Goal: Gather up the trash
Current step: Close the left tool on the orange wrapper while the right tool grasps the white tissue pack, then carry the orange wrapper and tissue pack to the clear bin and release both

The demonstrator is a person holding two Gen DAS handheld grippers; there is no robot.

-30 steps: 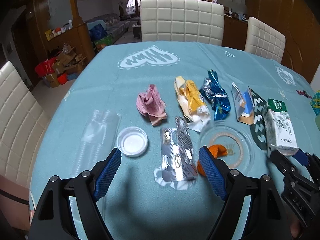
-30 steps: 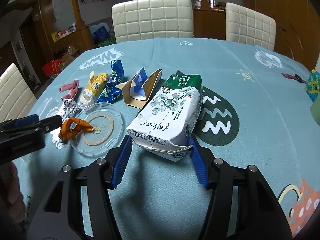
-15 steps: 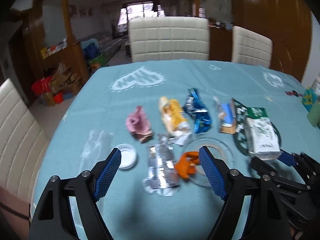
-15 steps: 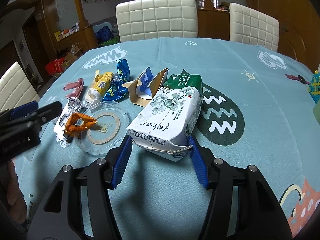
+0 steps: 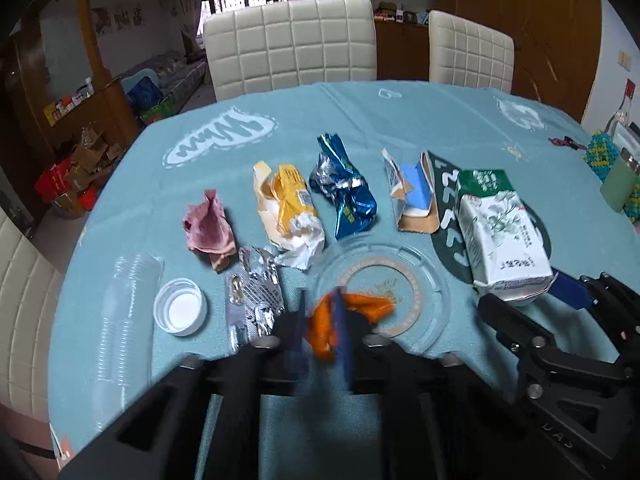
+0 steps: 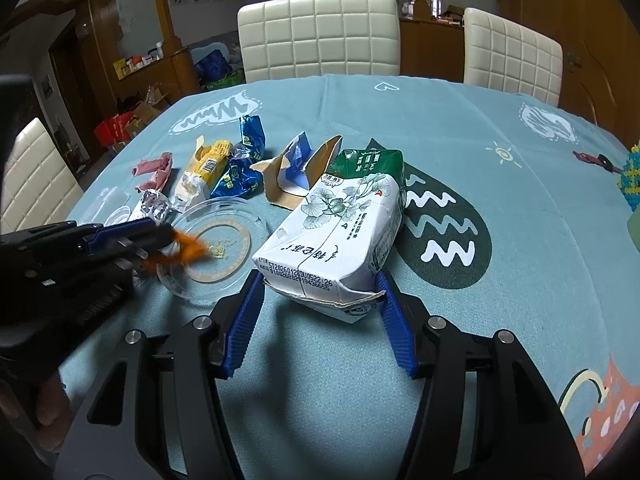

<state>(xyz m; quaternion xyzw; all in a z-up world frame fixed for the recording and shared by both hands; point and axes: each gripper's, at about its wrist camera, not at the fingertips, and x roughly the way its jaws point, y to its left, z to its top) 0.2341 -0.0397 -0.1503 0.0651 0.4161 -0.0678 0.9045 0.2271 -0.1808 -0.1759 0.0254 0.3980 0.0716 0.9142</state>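
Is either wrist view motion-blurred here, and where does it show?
Left wrist view: its own fingers and the orange scrap between them smear; the table trash stays sharp. Right wrist view: crisp on the tissue pack, with blur only at the left gripper and scrap; both show fisheye bending.

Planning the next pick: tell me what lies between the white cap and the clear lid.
In the left wrist view, the foil blister pack lies between the white cap and the clear lid, beside the closed left gripper and its orange peel.
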